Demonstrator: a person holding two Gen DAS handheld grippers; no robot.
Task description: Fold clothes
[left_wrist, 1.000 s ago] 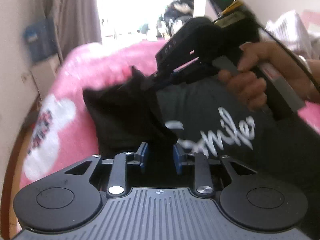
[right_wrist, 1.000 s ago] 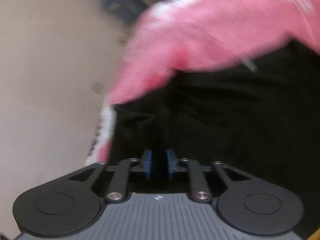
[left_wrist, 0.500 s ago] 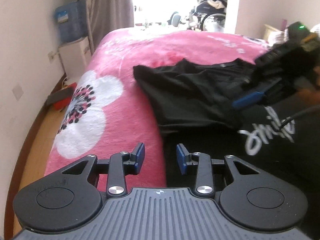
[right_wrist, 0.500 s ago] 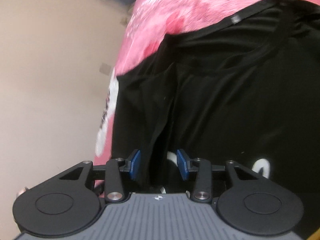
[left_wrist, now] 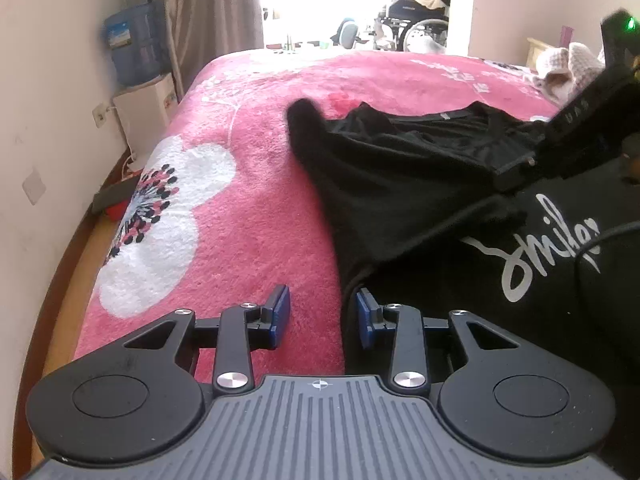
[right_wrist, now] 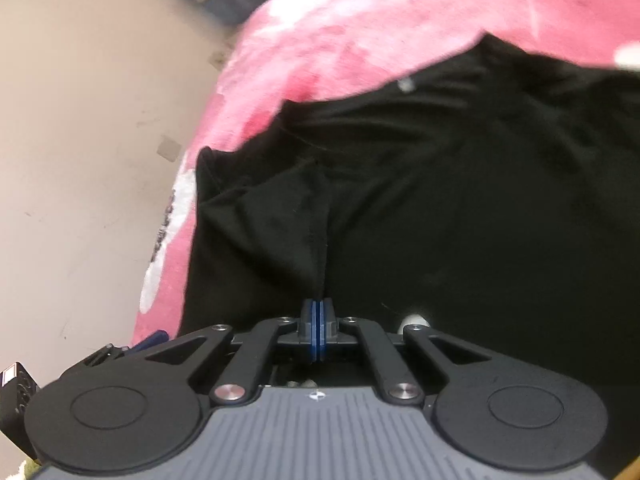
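Two grippers over one black t-shirt (left_wrist: 400,176), which lies spread on the pink blanket (left_wrist: 248,184) covering the bed. Landmark: the shirt's white "Smile" print (left_wrist: 548,248).

Left gripper (left_wrist: 322,316): blue pads (left_wrist: 280,314) stand partly apart with nothing clamped between them. It sits at the shirt's near-left edge, left of the print. The left pad is over bare blanket, the right pad at the fabric's border; contact with the cloth not clear from this view.

Right gripper (right_wrist: 319,320): pads (right_wrist: 308,320) pressed together with no gap showing. A raised ridge of black cloth runs straight up from the pad tips, so it looks pinched on a fold of the shirt. In the left wrist view its black body (left_wrist: 576,136) sits just above the print, over the shirt's upper half near the collar.

Shirt's far-left corner is blurred. Right wrist view is also soft, so the exact amount of fabric in the pinch is unreadable.
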